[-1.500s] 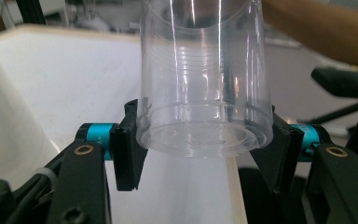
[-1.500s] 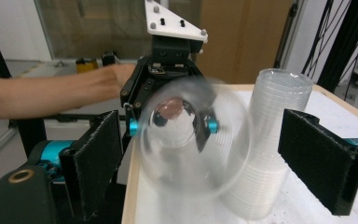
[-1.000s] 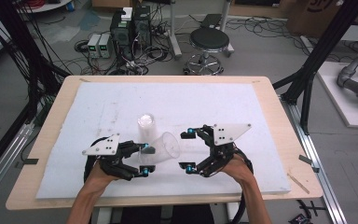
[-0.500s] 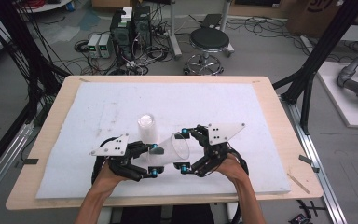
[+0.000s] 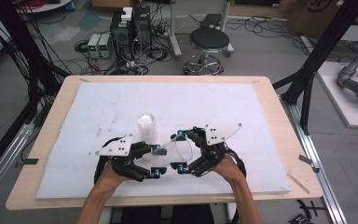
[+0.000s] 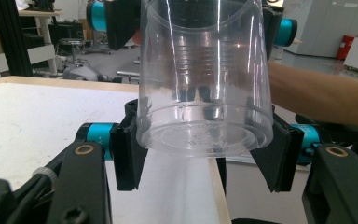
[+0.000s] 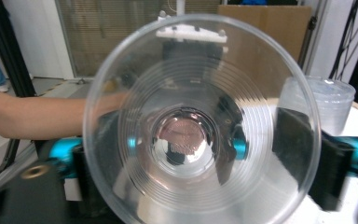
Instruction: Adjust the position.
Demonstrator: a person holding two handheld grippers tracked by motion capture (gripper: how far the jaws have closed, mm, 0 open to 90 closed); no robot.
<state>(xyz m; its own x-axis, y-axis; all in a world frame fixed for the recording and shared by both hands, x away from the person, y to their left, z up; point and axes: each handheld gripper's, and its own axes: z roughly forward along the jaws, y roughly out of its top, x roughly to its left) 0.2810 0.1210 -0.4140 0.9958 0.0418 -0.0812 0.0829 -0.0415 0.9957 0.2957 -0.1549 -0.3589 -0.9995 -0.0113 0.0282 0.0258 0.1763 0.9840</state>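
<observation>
Clear plastic was all there was to the cup [image 5: 170, 150], which hung on its side between the two grippers, just off the worktop [image 5: 261, 121]. Its long axis ran straight from one gripper to the other. The left gripper [image 5: 156, 161] was clamped on the narrow base end, its pads pressing either flank of the base in the left gripper view [image 6: 205, 135]. The right gripper [image 5: 181, 150] sat at the wide mouth, and its own camera looked straight down the open rim [image 7: 200, 126] to the base, with a black jaw on each side. I could not tell whether those jaws pinched the rim or merely flanked it. So the cup lay directly ahead of each gripper, equally near both. Beyond the left gripper, just beside it, a stack [image 5: 146, 125] of similar cups stood upright. Any parting, I judged, would have to run along that shared axis.
</observation>
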